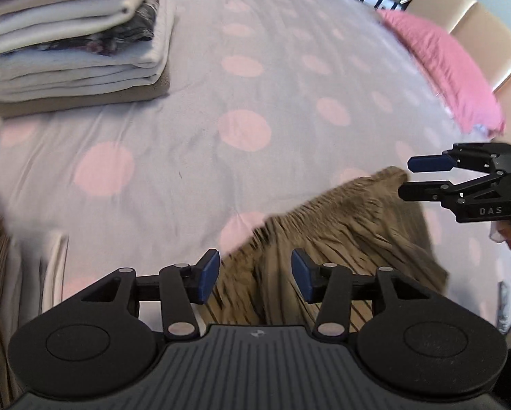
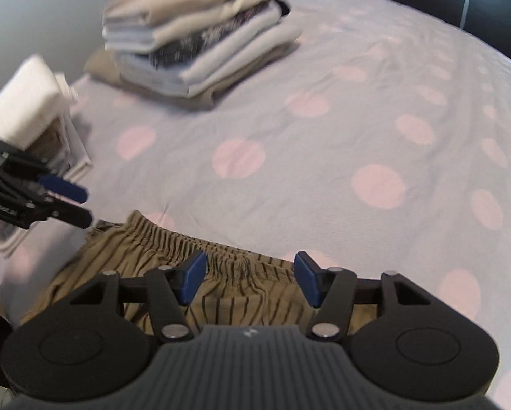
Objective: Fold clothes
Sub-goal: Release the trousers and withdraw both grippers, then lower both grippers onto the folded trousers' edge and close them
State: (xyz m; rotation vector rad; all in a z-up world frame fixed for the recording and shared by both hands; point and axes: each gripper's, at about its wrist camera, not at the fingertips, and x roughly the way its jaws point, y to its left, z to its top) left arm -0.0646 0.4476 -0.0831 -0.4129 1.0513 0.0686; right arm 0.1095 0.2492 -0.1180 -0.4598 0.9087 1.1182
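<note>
Tan striped shorts [image 1: 341, 235] with an elastic waistband lie on the bed near its front edge; they also show in the right wrist view [image 2: 194, 273]. My left gripper [image 1: 255, 275] is open and empty, hovering just above the shorts' left part. My right gripper [image 2: 250, 282] is open and empty above the waistband. The right gripper shows in the left wrist view [image 1: 405, 177] beside the shorts' far corner. The left gripper shows in the right wrist view [image 2: 84, 205] at the shorts' left corner.
A stack of folded clothes [image 1: 74, 37] sits at the far left of the dotted bedsheet [image 1: 242, 78], also in the right wrist view [image 2: 194, 34]. A pink pillow [image 1: 443, 65] lies at the right. A smaller folded pile [image 2: 33, 109] stands near the left gripper.
</note>
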